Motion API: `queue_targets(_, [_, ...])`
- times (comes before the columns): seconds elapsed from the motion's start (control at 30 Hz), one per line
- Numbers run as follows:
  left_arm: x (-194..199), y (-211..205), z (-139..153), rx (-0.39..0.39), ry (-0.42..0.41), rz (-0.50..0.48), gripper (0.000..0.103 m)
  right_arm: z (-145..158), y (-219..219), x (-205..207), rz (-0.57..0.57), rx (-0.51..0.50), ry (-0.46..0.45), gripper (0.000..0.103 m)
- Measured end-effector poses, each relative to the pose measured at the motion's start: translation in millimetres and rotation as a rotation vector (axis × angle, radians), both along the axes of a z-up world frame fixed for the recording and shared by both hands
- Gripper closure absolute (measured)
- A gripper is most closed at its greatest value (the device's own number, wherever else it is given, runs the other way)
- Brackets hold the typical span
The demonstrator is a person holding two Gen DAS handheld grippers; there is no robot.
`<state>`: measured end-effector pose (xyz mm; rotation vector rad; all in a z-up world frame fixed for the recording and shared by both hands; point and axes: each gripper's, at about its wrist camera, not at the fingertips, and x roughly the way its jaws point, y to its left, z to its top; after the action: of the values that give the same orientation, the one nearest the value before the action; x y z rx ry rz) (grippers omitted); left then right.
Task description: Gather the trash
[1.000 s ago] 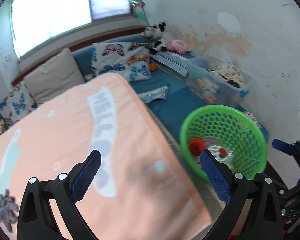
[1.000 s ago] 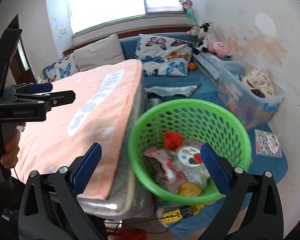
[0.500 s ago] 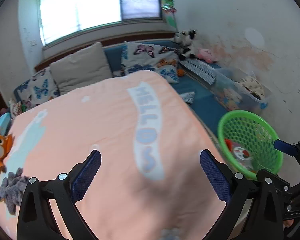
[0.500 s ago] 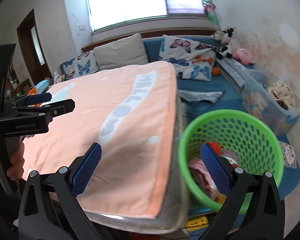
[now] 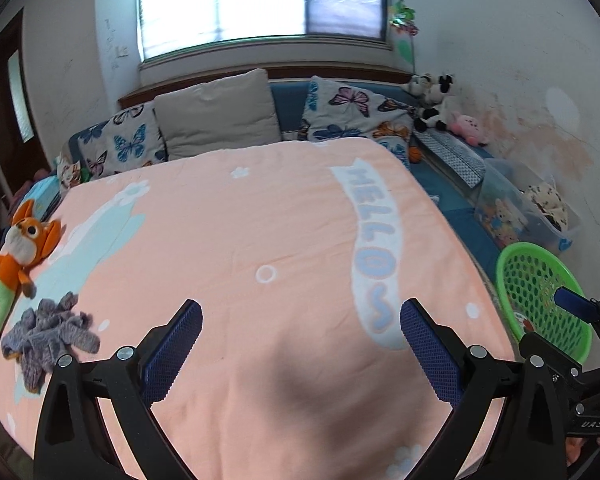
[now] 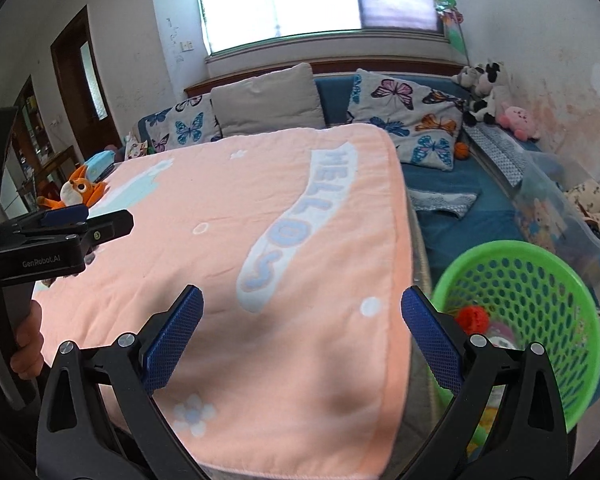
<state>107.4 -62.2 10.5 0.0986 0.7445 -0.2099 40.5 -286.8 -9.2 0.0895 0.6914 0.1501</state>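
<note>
A: Where is the basket relative to the grippers?

B: The green basket (image 6: 520, 320) stands on the floor at the right edge of the bed (image 6: 260, 220), just past the right finger of the right gripper (image 6: 302, 336). In the left wrist view the basket (image 5: 540, 292) sits far to the right of the left gripper (image 5: 300, 344).

A: What does it hold?

B: A red crumpled piece (image 6: 473, 317) and some pale wrappers, partly hidden behind the gripper finger. The basket stands upright, its mouth facing up.

A: And the grippers?

B: Both are spread wide with nothing between the blue pads (image 5: 172, 348). Each hovers over the peach blanket (image 5: 260, 260).

A: Anything lying on the bed?

B: A grey knitted bundle (image 5: 48, 336) to the left of the left gripper, with a stuffed fox (image 5: 16, 256) beyond it, its long axis running roughly along the bed's left edge.

A: Other containers?

B: A clear plastic bin (image 5: 524, 212) by the wall, behind the basket, with patterned cloth inside.
</note>
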Motion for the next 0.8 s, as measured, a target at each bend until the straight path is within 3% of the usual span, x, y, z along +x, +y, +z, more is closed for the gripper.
queue_targets(0.3, [6,27,-6,-0.017,0.008,0.07,0.007,-2,12,13,0.009,-0.014,-0.01,0.004])
queue_targets(0.8, [-1,36,-13,-0.032,-0.006,0.082,0.007,-4,17,13,0.002,-0.018,-0.022,0.004])
